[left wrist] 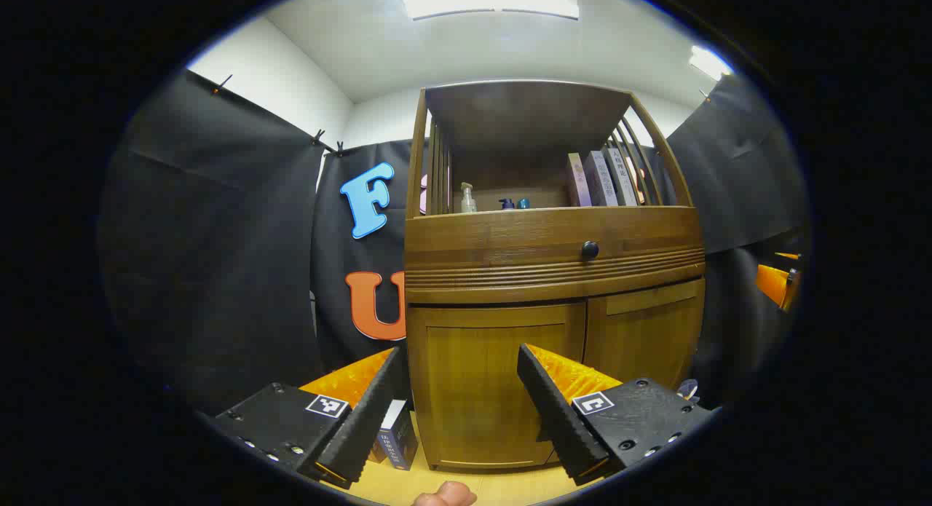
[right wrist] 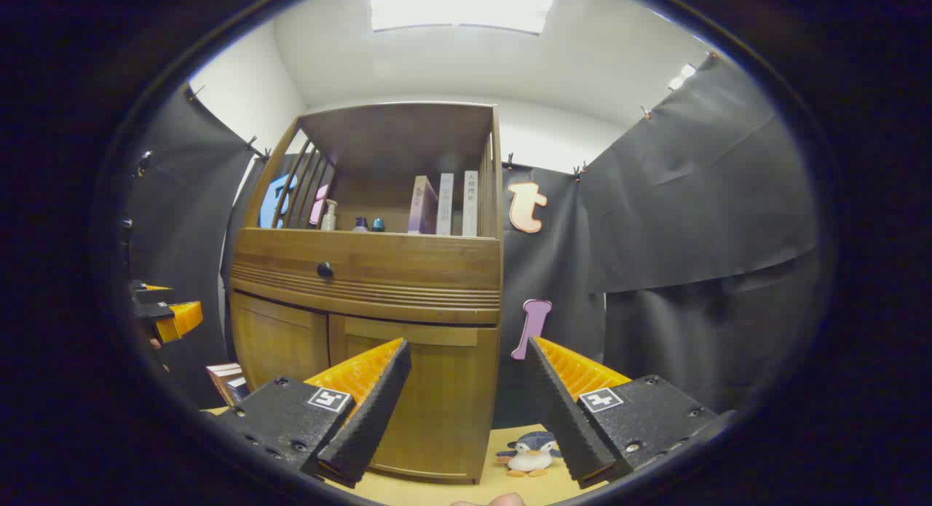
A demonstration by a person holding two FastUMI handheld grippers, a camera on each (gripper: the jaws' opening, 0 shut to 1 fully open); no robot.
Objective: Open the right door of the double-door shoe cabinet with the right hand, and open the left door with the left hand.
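Note:
The wooden shoe cabinet (left wrist: 553, 273) stands straight ahead with both lower doors closed. In the left gripper view my left gripper (left wrist: 462, 411) is open, and the left door (left wrist: 495, 397) shows between its fingers, a short way off. The right door (left wrist: 644, 346) lies beyond the right finger. In the right gripper view my right gripper (right wrist: 466, 418) is open too, with the right door (right wrist: 437, 397) behind its left finger and the left door (right wrist: 280, 346) farther left. Each gripper appears at the edge of the other's view, the right gripper (left wrist: 775, 284) and the left gripper (right wrist: 171, 317).
Above the doors is a drawer with a black knob (left wrist: 590, 250), and an open shelf holds bottles (left wrist: 467, 199) and books (left wrist: 601, 178). A boxed item (left wrist: 393, 440) leans at the cabinet's left foot. A penguin plush (right wrist: 530, 451) sits on the floor by its right side.

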